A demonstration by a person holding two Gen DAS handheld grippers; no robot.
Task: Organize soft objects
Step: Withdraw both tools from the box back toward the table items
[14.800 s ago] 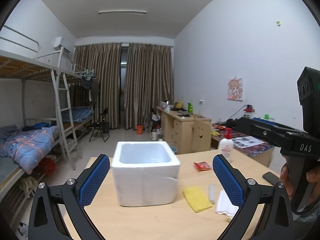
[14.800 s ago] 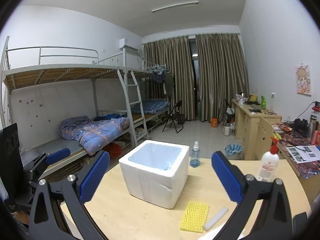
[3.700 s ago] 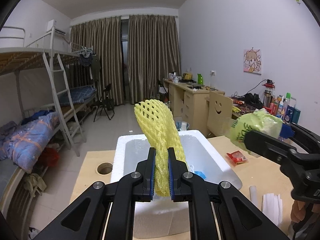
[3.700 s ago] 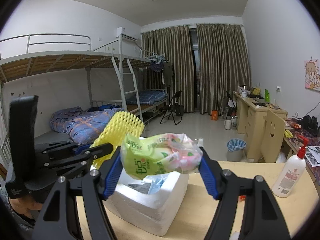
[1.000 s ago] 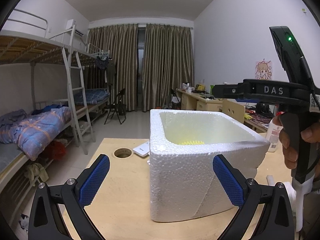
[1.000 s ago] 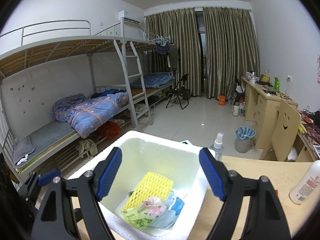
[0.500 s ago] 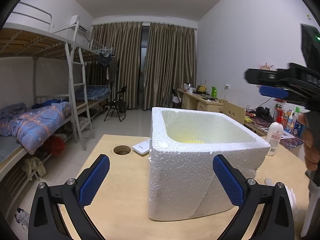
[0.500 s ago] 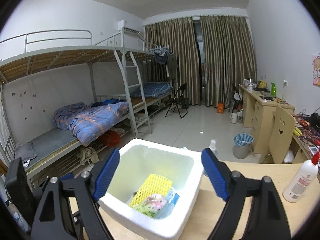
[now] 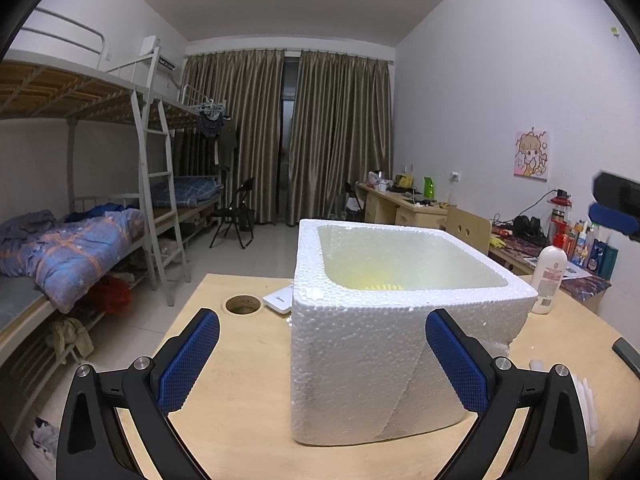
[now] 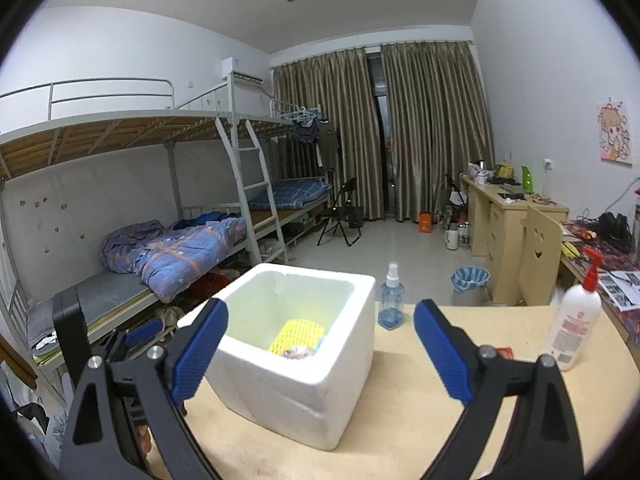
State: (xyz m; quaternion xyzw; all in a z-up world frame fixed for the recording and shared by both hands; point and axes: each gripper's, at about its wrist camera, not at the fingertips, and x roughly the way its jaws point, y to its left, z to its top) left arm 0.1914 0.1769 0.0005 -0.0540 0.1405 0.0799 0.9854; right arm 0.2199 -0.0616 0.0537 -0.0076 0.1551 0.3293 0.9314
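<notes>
step: between drops, likely | left tongs [image 9: 322,354] apart, empty | right tongs [image 10: 320,350] apart, empty | yellow foam net [image 10: 296,334] inside foam box [image 10: 304,364] on counter [image 10: 400,420] | next: seek remaining soft items

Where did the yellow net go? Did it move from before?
Yes. The net has gone from the table beside the foam box down into it, lying at the bottom now.

The box [image 9: 360,360] is white beaded foam, matt and grainy. The table [image 9: 240,420] is pale smooth wood. Gripper pads [image 9: 188,360] are blue dimpled rubber on black matt plastic. The foam net [image 10: 298,334] is yellow mesh.
</notes>
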